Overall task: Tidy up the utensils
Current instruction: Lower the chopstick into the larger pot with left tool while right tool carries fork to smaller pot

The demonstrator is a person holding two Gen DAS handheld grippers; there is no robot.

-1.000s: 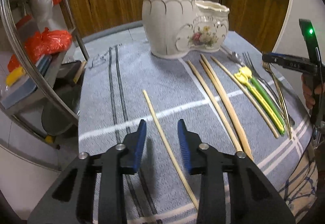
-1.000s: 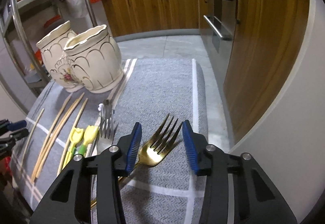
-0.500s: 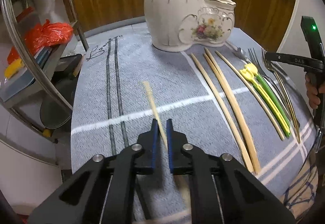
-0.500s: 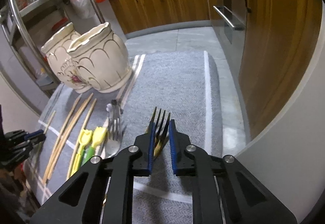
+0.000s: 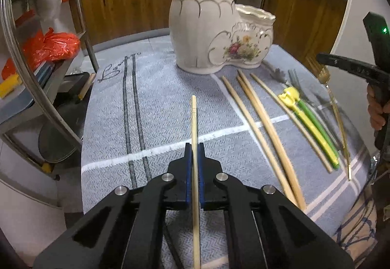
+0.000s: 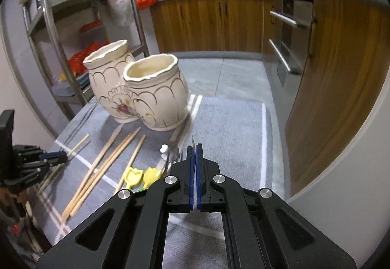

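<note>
Wood: a single pale chopstick (image 5: 194,122) is pinched between the blue pads of the left gripper (image 5: 194,149), running straight ahead along the fingers and back under the gripper body.
Left gripper state: clenched on the chopstick, jaws pressed against both its sides; the tip stands out ahead of the fingertips, above the cloth.
Gold metal: a gold fork (image 5: 335,108) is clamped near its head by the right gripper (image 6: 194,150); seen from the left wrist, its tines sit just below the black fingers and the handle slants down towards the cloth.
Right gripper state: closed tight on the gold fork; from its own camera only a thin sliver of the fork (image 6: 193,144) pokes out past the fingertips.
Right hand: a bare hand (image 5: 376,110) grips the tool's handle at the far right of the left wrist view.
Ceramic holder: a cream two-pot utensil holder (image 5: 214,32) with gold scallops and a flower motif stands ahead of the left gripper, ahead and left of the right one.
Loose chopsticks: three more wooden chopsticks (image 5: 263,122) lie on the cloth right of the left gripper, two of them touching.
Plastic utensils: a yellow and a green piece (image 5: 309,122) lie side by side beyond the chopsticks, left of the right gripper.
Silver fork: a grey metal fork (image 5: 296,83) lies next to them, partly blurred.
Cloth: a grey-blue woven mat (image 5: 156,117) with white and dark stripes carries everything.
</note>
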